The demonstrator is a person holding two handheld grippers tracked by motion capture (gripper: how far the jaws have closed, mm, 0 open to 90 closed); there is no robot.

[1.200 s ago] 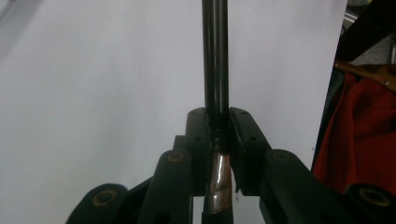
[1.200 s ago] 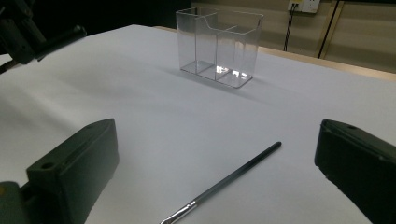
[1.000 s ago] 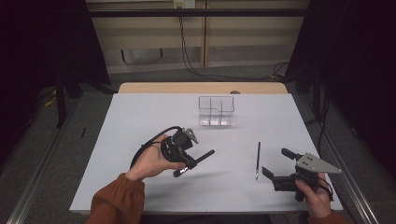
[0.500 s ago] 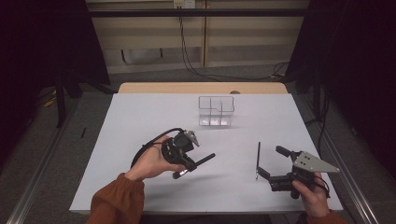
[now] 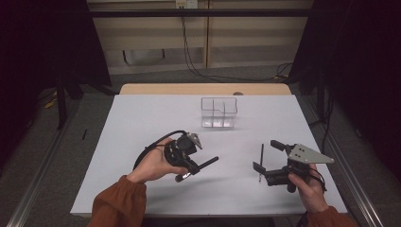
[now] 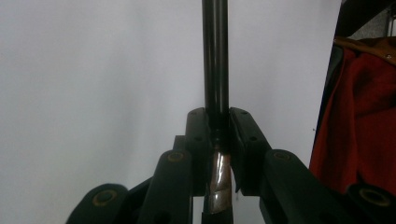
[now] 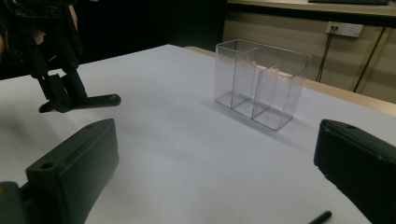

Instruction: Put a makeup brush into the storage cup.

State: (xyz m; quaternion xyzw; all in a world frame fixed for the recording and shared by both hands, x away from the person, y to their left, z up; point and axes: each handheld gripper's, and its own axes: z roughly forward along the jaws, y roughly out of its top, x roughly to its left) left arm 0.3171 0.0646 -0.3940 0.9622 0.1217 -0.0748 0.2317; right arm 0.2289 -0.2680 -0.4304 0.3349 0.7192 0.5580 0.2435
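Note:
My left gripper (image 5: pixel 193 166) is held above the white table (image 5: pixel 142 118), left of centre, and is shut on a thick black pen (image 5: pixel 208 163) that sticks out to the right. In the left gripper view the jaws (image 6: pixel 217 126) clamp that black pen (image 6: pixel 215 70) upright between the pads. My right gripper (image 5: pixel 266 156) is open near the front right, over a thin black pen (image 5: pixel 261 153) lying on the table. In the right gripper view the wide-apart jaws (image 7: pixel 215 140) frame a clear divided box (image 7: pixel 261 84), and the thin pen's end (image 7: pixel 320 217) shows low down.
The clear divided box (image 5: pixel 218 112) stands at the middle back of the table. A bare wooden strip (image 5: pixel 203 89) runs along the far edge. Cables hang behind the table. The right gripper view has the left gripper (image 7: pixel 60 88) with its pen (image 7: pixel 93 101) at the far left.
My right gripper has moved left and a little up, from beside the thin pen to over it. The left gripper and its pen have stayed put.

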